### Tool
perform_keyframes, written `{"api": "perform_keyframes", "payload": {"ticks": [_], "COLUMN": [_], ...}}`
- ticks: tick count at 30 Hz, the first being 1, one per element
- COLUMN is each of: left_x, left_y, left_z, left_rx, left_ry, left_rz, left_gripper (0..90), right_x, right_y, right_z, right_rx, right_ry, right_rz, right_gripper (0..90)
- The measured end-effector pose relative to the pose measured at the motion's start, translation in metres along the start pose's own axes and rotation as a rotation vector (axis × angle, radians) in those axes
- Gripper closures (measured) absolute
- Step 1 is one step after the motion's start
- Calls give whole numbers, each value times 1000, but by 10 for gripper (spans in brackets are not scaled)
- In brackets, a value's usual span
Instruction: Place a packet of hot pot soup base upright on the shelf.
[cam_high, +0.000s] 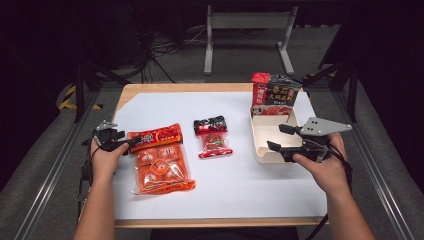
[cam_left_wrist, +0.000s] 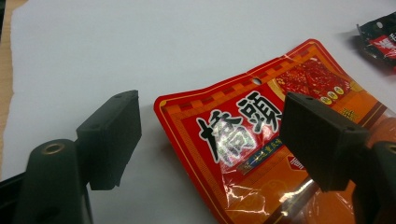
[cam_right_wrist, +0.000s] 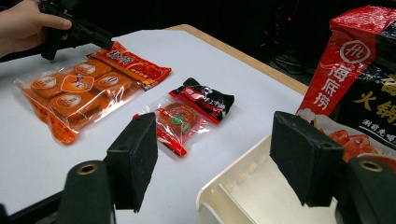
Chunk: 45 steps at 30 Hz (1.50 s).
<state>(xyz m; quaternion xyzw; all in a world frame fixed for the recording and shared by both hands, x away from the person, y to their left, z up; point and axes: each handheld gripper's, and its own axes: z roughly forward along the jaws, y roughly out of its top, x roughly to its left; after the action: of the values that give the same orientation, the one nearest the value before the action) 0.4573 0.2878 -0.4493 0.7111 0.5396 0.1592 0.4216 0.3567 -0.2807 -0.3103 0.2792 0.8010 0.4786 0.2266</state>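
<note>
- We are holding the left hand-held gripper (cam_left_wrist: 210, 140) wide open, gripping nothing, around the flat orange plastic snack bag (cam_left_wrist: 280, 154).
- We are aiming to pinch its top edge squarely.

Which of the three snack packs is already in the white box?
The red-and-black pack, standing upright at the far end of the white box. The large orange pack and the small red-and-black pack both lie flat on the table.

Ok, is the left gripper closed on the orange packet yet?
No, open. The left gripper has its pads apart around the orange packet's top edge, neither pressing it.
</note>
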Motion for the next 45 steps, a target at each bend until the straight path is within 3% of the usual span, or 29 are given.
{"api": "perform_keyframes", "payload": {"ticks": [11, 23, 27, 35, 40, 45], "left_x": [2, 1, 0, -3, -3, -6], "left_y": [-4, -4, -5, -3, -5, -4], "left_z": [8, 9, 9, 6, 11, 12], "left_rx": [61, 73, 67, 34, 43, 32], "left_ry": [-20, -48, -100, -144, -142, -121], "left_rz": [-25, -37, -45, -22, -44, -51], "left_gripper": [210, 222, 283, 458, 472, 665], "right_x": [0, 0, 0, -1, 0, 0], "right_y": [-1, -1, -2, -2, -2, -2], "right_z": [1, 1, 2, 2, 3, 3], "right_rx": [5, 4, 6, 7, 9, 9], "right_ry": [0, -1, -2, -3, 0, -3], "right_rz": [3, 5, 4, 3, 0, 0], "right_gripper": [320, 316, 315, 314, 312, 309]}}
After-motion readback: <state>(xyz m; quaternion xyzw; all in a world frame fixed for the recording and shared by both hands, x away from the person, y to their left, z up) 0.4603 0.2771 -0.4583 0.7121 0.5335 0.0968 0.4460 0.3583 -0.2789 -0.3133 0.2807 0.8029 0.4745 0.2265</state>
